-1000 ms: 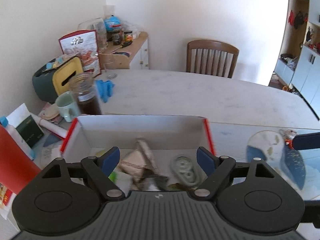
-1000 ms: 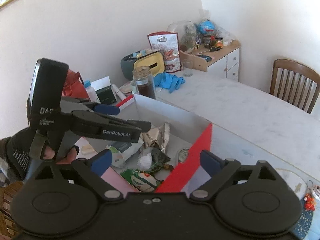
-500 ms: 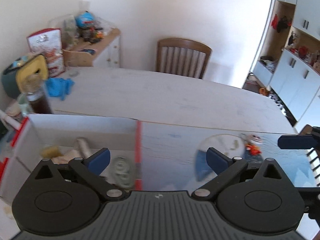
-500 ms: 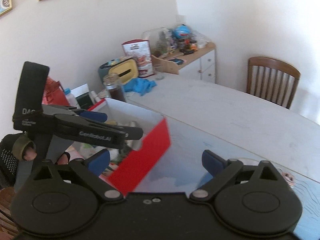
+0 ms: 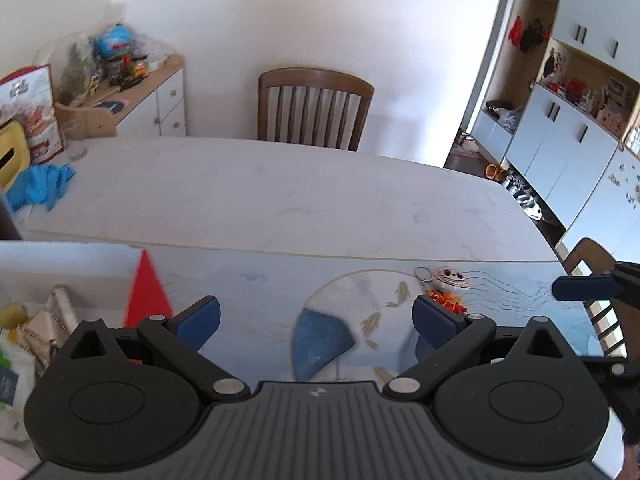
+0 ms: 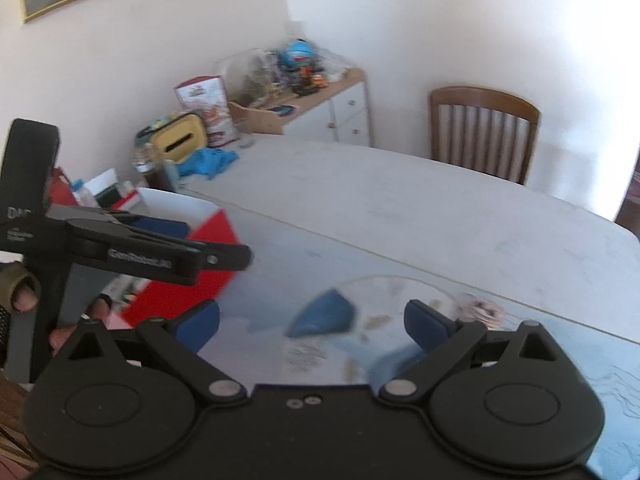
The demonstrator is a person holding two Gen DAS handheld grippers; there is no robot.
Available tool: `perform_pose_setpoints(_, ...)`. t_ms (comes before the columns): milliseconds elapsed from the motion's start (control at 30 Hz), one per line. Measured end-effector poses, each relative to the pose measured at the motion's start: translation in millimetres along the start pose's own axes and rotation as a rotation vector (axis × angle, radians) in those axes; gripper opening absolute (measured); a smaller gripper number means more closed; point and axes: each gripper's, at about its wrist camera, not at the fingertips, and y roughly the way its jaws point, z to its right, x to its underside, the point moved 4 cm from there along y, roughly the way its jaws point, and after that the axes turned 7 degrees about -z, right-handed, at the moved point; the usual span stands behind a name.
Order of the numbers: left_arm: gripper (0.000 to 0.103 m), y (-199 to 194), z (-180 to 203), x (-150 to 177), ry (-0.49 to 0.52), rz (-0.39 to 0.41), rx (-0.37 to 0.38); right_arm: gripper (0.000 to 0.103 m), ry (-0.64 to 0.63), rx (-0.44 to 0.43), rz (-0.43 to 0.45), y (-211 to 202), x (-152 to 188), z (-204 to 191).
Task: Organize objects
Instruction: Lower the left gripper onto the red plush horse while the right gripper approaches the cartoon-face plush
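Lettering "GenRobot.AI", blurred, is seen on the left gripper [image 6: 196,248], probably that brand. Both the left gripper [image 5: 316,312] and the right gripper [image 6: 312,318] are spread wide, nothing grasped. Keychain [image 5: 446,286] lies on the mat [image 5: 256,312], just beyond the left gripper's right finger [image 5: 436,320]; box [image 5: 146,294] stands leftward.

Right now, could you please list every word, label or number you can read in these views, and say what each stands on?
"GenRobot.AI": blurred but legible, on the left claw arm.
"DA": cut off, on that claw's upright black handle.
Red-and-white snack bag: print too blurred to read.
Keychain: no text visible.
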Motion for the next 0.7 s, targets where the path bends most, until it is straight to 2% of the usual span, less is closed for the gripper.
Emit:
perform_pose_setpoints(367, 0.103, 41, 65, -2, 0.087, 0.014, 0.005, 0.098, 0.097, 0.111, -0.032, -9, 27, 85)
perform_pose_setpoints(567, 0.103, 66, 94, 5, 0.181, 0.078, -0.063, 0.096, 0.145, 0.165, -0.046, 1, 25, 131)
perform_pose_setpoints(700, 0.103, 89, 115, 9, 0.238, 0.083, -0.115, 0.095, 0.173, 0.177, -0.060, 13, 22, 152)
